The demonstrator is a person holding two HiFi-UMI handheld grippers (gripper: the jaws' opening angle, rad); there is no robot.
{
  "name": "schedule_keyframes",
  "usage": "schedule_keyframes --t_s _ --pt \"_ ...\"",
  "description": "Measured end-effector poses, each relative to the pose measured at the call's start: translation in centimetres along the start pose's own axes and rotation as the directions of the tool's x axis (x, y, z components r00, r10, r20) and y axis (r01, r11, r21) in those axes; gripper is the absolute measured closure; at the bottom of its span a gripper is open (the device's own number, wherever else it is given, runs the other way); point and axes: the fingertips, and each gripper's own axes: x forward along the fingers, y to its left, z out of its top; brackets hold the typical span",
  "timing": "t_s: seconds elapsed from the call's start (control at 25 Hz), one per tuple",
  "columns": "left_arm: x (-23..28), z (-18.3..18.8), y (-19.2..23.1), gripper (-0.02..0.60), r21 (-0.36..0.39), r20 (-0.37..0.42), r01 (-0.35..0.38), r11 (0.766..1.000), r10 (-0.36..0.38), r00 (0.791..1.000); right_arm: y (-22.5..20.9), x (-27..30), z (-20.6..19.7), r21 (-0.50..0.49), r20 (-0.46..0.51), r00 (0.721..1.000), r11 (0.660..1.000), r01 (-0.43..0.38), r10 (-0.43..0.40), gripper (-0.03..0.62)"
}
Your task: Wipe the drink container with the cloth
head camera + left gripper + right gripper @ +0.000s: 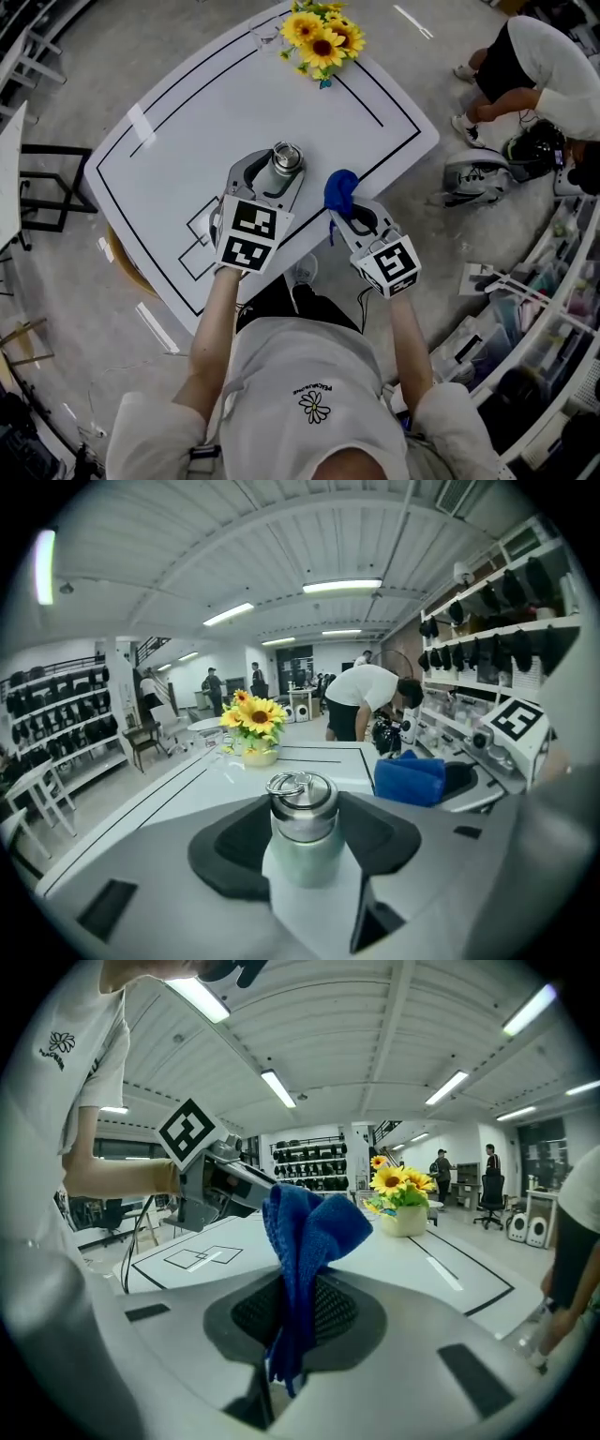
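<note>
Left gripper (274, 169) jaws wide, pads against sides of pale green metal bottle with steel ring cap (305, 832); bottle upright on white table with black lines (187, 141); right gripper (349, 214) clamped on bunched blue cloth (305, 1241), just right of bottle, apart; sunflowers in pot (321, 37) at far edge

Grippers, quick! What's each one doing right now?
Left gripper: closed on the bottle.
Right gripper: closed on the blue cloth.
</note>
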Motion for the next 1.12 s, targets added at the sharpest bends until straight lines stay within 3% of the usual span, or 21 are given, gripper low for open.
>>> schedule_keyframes --t_s 0.08,0.16,0.2,0.28,0.36,0.44,0.56,0.6,0.68,0.76,0.84,0.88,0.96,1.04,1.12 --pt "0.1 0.1 0.1 0.358 0.052 0.014 0.072 0.996 -0.073 0.997 -0.5 -0.2 0.0 -0.004 -0.003 1.0 1.0 0.006 -0.006 0.553" --pt "0.1 0.2 0.0 0.359 0.142 0.025 0.165 0.976 -0.17 0.985 -0.8 -0.3 -0.1 -0.001 -0.003 1.0 1.0 0.01 -0.01 0.553" --pt "0.1 0.2 -0.2 0.359 0.203 0.032 0.221 0.954 -0.232 0.972 -0.9 -0.4 -0.1 0.0 -0.004 1.0 1.0 0.011 -0.011 0.553" --pt "-0.2 0.2 -0.8 0.359 0.332 0.04 0.339 0.88 -0.372 0.927 -1.1 -0.4 -0.1 0.001 -0.008 1.0 1.0 0.01 -0.01 0.553" --pt "-0.4 0.2 -1.1 0.36 0.399 0.034 0.42 0.815 -0.471 0.881 -1.1 -0.3 -0.2 -0.001 -0.016 1.0 1.0 0.007 -0.007 0.553" --pt "0.0 0.4 -0.8 0.359 0.384 0.041 0.453 0.805 -0.505 0.862 -1.1 -0.1 -0.3 -0.003 -0.023 1.0 1.0 0.004 -0.004 0.553" --pt "0.7 0.9 -0.2 0.355 0.295 0.09 0.455 0.84 -0.499 0.862 -1.2 0.0 -0.2 -0.003 -0.024 1.0 1.0 0.004 -0.004 0.553" --pt "0.9 1.1 0.1 0.353 0.26 0.106 0.442 0.858 -0.481 0.871 -1.2 0.1 -0.2 -0.002 -0.023 1.0 1.0 0.005 -0.005 0.553" --pt "1.1 1.5 0.9 0.329 0.189 0.135 0.373 0.909 -0.4 0.907 -1.3 0.0 -0.1 0.001 -0.02 1.0 1.0 0.009 -0.009 0.553" --pt "0.9 2.1 1.6 0.264 0.101 0.178 0.236 0.967 -0.251 0.952 -1.2 -0.2 -0.2 0.005 -0.017 1.0 1.0 0.014 -0.014 0.553" --pt "0.1 2.3 2.0 0.245 -0.056 0.208 0.06 0.997 -0.047 0.977 -1.3 -0.3 -0.2 0.012 -0.013 1.0 1.0 0.021 -0.021 0.553" --pt "-0.3 2.1 2.0 0.245 -0.155 0.205 -0.023 0.988 0.055 0.977 -1.3 -0.4 -0.1 0.017 -0.01 1.0 0.999 0.027 -0.027 0.553" --pt "-0.9 1.1 1.5 0.247 -0.316 0.175 -0.147 0.937 0.21 0.962 -1.4 -0.5 0.1 0.027 -0.001 0.999 0.999 0.039 -0.039 0.553" --pt "-1.0 0.3 0.8 0.247 -0.391 0.149 -0.232 0.891 0.31 0.939 -1.5 -0.7 0.3 0.03 0.006 0.999 0.998 0.052 -0.052 0.553" --pt "-0.9 0.2 0.7 0.247 -0.414 0.142 -0.297 0.861 0.383 0.913 -1.6 -0.9 0.6 0.029 0.012 0.998 0.998 0.063 -0.063 0.553"
